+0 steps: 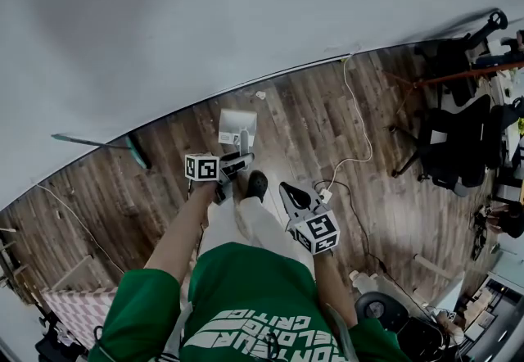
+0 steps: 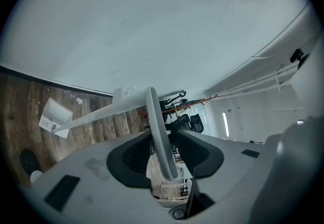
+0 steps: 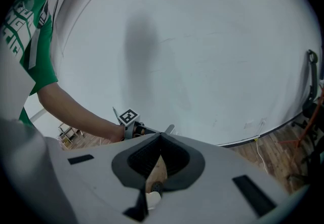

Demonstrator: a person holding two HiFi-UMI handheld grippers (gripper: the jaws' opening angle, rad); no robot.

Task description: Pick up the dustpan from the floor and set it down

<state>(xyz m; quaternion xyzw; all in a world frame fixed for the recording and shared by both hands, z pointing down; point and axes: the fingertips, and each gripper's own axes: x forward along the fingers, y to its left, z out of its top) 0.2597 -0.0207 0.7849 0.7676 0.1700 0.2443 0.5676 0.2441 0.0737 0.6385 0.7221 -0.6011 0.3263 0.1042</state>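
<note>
A white long-handled dustpan stands by the wall with its pan (image 1: 237, 124) on the wooden floor. Its shaft rises to a loop handle (image 2: 161, 137). The handle sits between the jaws of my left gripper (image 1: 240, 162), with gaps showing on both sides, so the gripper is open around it. In the left gripper view the pan (image 2: 54, 116) lies far left on the floor. My right gripper (image 1: 288, 190) hangs to the right over my legs, shut and empty. In the right gripper view its pads (image 3: 152, 154) meet at the tips, and the left hand's marker cube (image 3: 127, 116) shows beyond.
A green-headed broom (image 1: 135, 150) lies along the white wall at the left. A small white scrap (image 1: 260, 94) is near the pan. A white cable (image 1: 357, 127) runs to a socket strip (image 1: 325, 195). Black office chairs (image 1: 454, 143) stand at the right. My shoe (image 1: 257, 183) is beside the handle.
</note>
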